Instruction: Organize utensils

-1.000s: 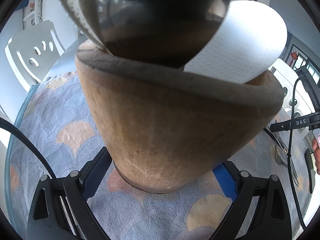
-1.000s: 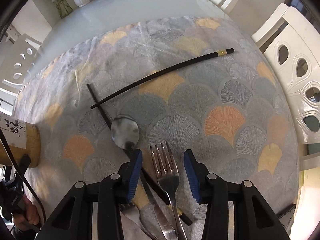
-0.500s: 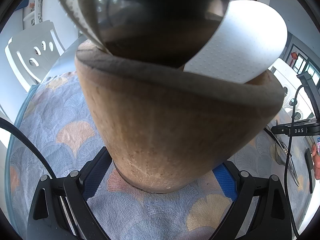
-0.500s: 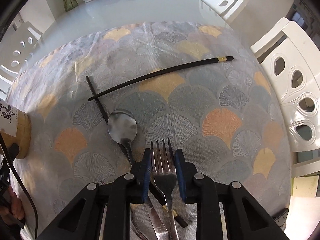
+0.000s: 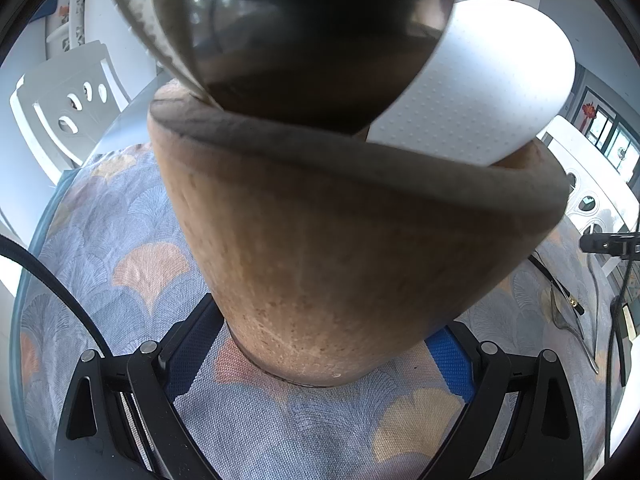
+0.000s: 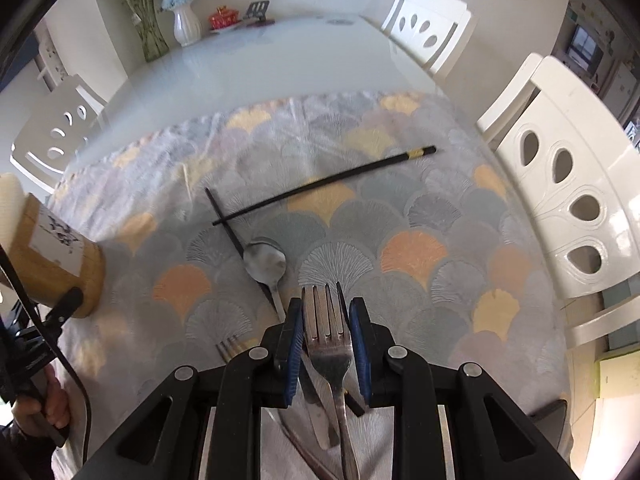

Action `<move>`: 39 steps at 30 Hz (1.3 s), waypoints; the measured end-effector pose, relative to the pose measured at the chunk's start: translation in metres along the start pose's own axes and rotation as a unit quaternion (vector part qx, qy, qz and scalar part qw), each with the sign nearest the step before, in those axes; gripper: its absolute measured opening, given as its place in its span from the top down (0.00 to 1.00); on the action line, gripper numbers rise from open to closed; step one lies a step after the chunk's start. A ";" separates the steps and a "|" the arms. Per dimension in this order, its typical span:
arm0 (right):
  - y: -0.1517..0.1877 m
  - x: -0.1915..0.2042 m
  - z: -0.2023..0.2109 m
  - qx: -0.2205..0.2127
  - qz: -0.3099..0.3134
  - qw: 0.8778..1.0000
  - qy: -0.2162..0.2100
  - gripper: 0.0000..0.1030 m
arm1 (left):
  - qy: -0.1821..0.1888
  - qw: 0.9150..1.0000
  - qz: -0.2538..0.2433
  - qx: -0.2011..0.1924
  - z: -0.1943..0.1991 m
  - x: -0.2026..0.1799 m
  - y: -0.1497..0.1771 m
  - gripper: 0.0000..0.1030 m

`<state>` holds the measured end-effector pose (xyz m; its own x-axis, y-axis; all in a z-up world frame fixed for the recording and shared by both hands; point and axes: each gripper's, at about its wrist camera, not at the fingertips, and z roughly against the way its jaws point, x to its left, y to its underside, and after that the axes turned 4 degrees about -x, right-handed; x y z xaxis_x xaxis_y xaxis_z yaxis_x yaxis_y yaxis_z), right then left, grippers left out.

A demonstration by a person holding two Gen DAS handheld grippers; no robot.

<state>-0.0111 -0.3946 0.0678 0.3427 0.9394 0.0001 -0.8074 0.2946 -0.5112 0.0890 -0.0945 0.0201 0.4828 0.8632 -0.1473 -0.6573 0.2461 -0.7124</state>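
1. Glass-topped table (image 6: 248, 60) under a fan-patterned cloth (image 6: 404, 216) fills the right wrist view; the left wrist view sees only cloth around the holder.
2. White chairs (image 6: 560, 184) stand beside the table; the right view shows three of them, and a vase (image 6: 186, 26) at the far end from the holder.
3. Cork-brown holder (image 5: 352, 264) fills the left view, upright on the cloth with a white liner (image 5: 480, 92) sticking out of its top. From the right view it is a small cylinder (image 6: 52, 256) at the cloth's left edge, with a printed label the left view never shows.
4. Left gripper (image 5: 320, 344) has its blue pads against the holder's base, one on each side, clamping it.
5. Right gripper (image 6: 328, 344), well to the right of the holder, pinches a fork (image 6: 328, 320) by its head, tines pointing away; its jaws closed on it moments ago.
6. Two black chopsticks (image 6: 328, 180) lie crossed on the cloth, farther from the holder than the spoon (image 6: 265, 261).
7. Second fork (image 6: 230, 350) peeks out beside the right gripper's left finger; only the right view shows it clearly.
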 end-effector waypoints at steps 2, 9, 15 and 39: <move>-0.003 0.001 0.003 -0.006 -0.001 1.000 -0.003 0.79 | 0.000 1.000 0.000 0.000 0.000 0.000 0.000 0.07; -0.005 0.003 0.027 -0.035 -0.011 0.999 -0.014 0.79 | 0.000 1.000 0.000 0.000 0.000 0.000 0.000 0.07; -0.017 0.005 0.052 -0.069 -0.018 0.997 -0.030 0.79 | 0.000 1.000 0.000 0.000 0.000 -0.001 0.000 0.07; -0.084 0.010 0.060 -0.085 -0.048 0.992 -0.082 0.67 | 0.000 1.000 0.001 0.000 -0.001 -0.001 0.000 0.07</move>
<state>0.0311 -0.3990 0.1622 0.3194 0.9288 0.1879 -0.6771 0.3624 -0.6404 0.0888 -0.0961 0.0201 0.4820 0.8636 -0.1480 -0.6582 0.2453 -0.7118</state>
